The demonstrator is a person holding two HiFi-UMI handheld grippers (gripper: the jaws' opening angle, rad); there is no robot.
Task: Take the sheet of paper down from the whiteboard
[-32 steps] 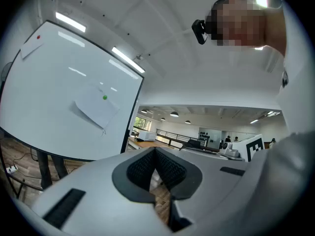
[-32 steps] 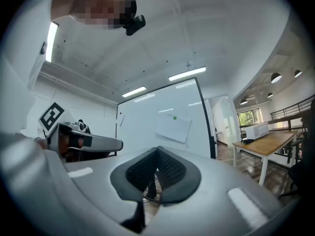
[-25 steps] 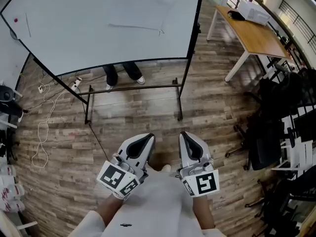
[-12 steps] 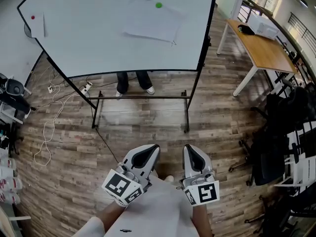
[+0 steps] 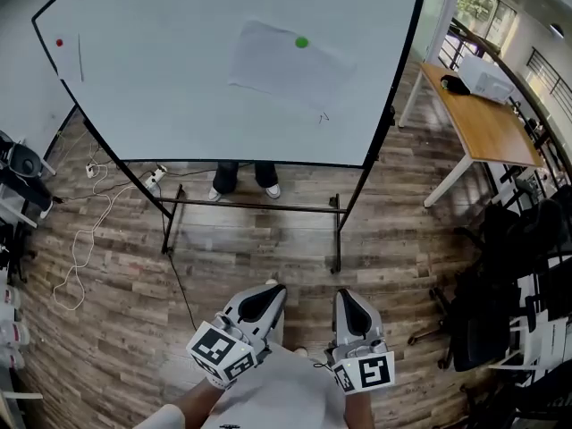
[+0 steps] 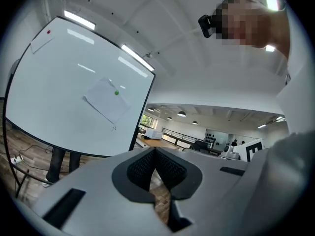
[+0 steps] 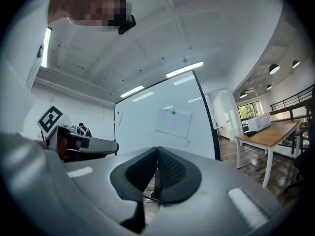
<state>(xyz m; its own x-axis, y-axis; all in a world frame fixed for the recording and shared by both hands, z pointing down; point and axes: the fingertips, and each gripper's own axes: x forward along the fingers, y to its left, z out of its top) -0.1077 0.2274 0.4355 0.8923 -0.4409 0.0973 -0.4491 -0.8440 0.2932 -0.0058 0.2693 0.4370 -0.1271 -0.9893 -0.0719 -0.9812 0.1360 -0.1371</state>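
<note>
The sheet of paper (image 5: 284,68), under a green magnet (image 5: 301,42) on the whiteboard (image 5: 152,79), has slid from the top edge into the head view's upper middle. Left claw (image 5: 261,298) and right claw (image 5: 347,304), pinched shut and empty at bottom centre, are well apart from it: the approach is barely begun

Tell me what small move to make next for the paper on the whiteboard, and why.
Probably step closer and raise the right gripper toward the sheet of paper. Both it and the left gripper are shut, empty and low, far from the whiteboard, where a green magnet pins the sheet.
</note>
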